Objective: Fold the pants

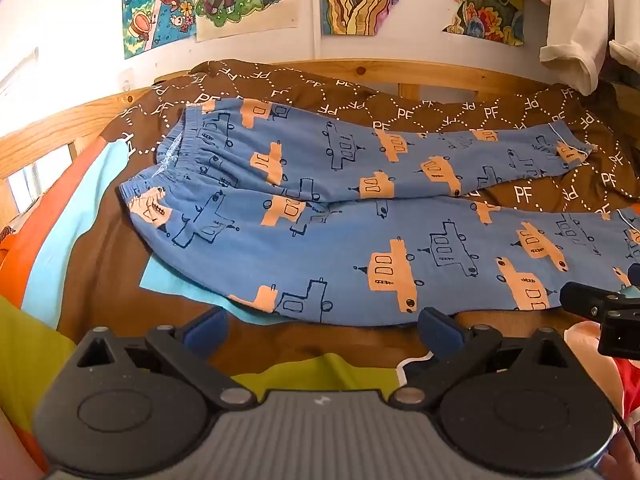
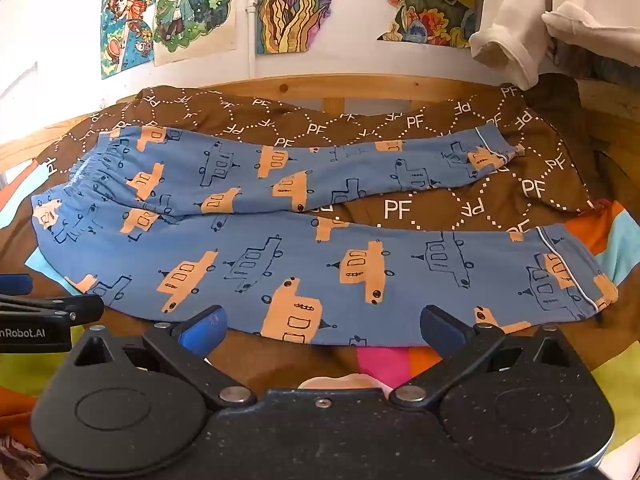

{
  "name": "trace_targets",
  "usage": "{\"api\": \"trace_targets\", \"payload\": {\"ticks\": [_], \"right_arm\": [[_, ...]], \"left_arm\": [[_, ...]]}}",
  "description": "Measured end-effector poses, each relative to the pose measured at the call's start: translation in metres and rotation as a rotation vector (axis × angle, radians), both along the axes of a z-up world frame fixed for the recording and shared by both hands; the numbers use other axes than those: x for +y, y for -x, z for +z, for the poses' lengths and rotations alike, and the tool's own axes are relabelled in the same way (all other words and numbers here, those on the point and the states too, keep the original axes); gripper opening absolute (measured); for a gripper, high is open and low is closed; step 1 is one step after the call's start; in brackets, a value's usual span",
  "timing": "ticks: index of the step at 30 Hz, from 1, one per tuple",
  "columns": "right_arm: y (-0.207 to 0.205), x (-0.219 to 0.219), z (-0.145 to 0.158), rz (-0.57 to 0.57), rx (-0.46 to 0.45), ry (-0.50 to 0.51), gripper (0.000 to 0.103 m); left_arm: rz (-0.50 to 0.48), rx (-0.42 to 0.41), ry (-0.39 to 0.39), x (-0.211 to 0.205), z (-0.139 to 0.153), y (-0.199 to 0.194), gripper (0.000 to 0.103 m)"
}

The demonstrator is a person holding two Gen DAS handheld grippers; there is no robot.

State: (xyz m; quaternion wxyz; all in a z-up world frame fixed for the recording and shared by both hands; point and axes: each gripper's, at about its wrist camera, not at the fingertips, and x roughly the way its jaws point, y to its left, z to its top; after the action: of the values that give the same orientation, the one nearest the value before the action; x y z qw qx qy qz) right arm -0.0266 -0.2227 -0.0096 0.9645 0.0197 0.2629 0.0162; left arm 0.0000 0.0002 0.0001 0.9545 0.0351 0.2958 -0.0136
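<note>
Blue pants with orange and outlined cars lie spread flat on the bed, waistband at the left, both legs running right. They also show in the right wrist view, cuffs at the right. My left gripper is open and empty just short of the near leg's front edge, towards the waist end. My right gripper is open and empty at the near leg's front edge, towards the cuff end. The right gripper shows at the left view's right edge.
A brown blanket with white "PF" print lies under the pants. Colourful bedding is at the left and front. A wooden bed frame and a wall with posters stand behind. White clothing hangs at the upper right.
</note>
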Motion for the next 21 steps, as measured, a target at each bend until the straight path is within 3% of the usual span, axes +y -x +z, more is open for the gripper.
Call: {"api": "trace_targets", "payload": {"ticks": [21], "right_arm": [[-0.0007,-0.0001,-0.0012,-0.002,0.01,-0.004,0.102]], "left_arm": [[-0.003,0.004,-0.001,-0.0002,-0.0003,-0.0002,0.103]]}}
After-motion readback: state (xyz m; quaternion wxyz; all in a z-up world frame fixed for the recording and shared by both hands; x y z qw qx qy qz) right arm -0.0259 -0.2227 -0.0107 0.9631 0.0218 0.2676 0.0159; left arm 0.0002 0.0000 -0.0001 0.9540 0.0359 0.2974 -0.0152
